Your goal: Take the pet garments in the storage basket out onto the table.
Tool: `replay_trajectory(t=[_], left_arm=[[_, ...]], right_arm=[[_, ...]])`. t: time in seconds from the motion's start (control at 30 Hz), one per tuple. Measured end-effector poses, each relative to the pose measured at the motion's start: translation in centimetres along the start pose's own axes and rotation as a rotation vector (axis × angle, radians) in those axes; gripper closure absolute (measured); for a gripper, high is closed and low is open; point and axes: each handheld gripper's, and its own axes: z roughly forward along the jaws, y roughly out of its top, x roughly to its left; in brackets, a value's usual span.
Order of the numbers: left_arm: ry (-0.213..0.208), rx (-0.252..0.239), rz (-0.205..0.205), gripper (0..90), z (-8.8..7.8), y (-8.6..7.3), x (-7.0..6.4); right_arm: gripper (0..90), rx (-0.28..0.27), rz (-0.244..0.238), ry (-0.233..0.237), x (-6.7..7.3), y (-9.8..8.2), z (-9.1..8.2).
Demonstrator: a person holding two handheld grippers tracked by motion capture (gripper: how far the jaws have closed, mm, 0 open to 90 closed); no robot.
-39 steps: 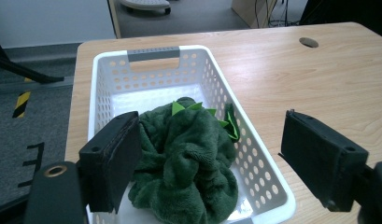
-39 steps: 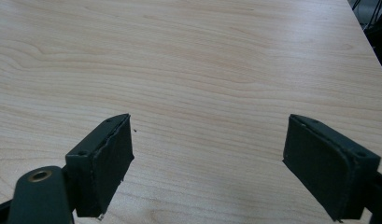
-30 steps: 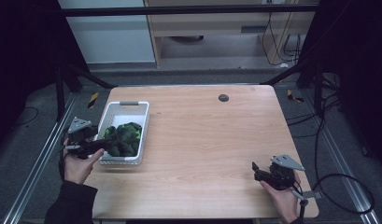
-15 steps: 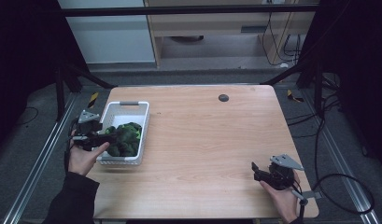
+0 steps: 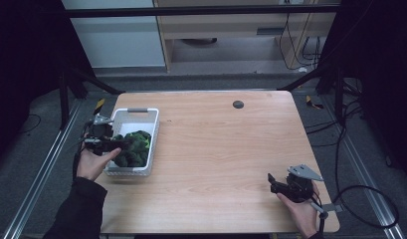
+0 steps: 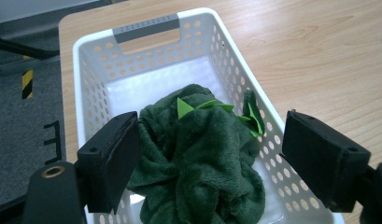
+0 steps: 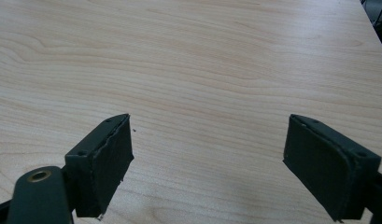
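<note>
A wooden surface (image 5: 216, 149) fills the middle of the high view, seen from above, with a dark floor around it. At the left of the frame, a person's left hand (image 5: 94, 162) holds the left tongs (image 5: 114, 145) over the near left edge of a white perforated basket (image 5: 136, 117). The basket stands near the left edge of the surface, its grey handle at the far end. Inside it lies a crumpled dark green towel (image 5: 134, 148), bunched toward the near end, with the far end of the basket floor bare.

In the left gripper view, the left tongs (image 6: 202, 154) are spread wide, one black jaw at lower left and one at lower right of the frame. The dark green towel (image 6: 202, 158) sits between them, heaped in soft folds with a few bright green edges showing near its top. The left jaw looks to be touching or just beside the cloth; the right jaw stands apart from it, over the basket (image 6: 146, 60) wall.

At the lower right of the high view, the person's right hand (image 5: 300, 209) holds the right tongs (image 5: 273, 181) low over the surface, well apart from the basket. In the right gripper view, the right tongs (image 7: 207, 154) are spread wide, with bare wood grain between the jaws.

A small dark round disc (image 5: 238, 104) lies near the far edge of the surface.
</note>
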Motion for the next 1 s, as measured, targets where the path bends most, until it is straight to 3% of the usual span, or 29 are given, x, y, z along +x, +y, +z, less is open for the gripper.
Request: replay_trajectory(t=[0.47,1.0], left_arm=[[-0.010,0.077,0.015,18.6,1.7,0.2,0.3],[-0.020,0.184,0.072,21.4,3.3,0.5,-0.1]], right_arm=[[15.4,0.010,-0.007,0.006,0.1,-0.1,0.1],[15.3,0.021,-0.012,0.010,0.1,-0.1,0.2]])
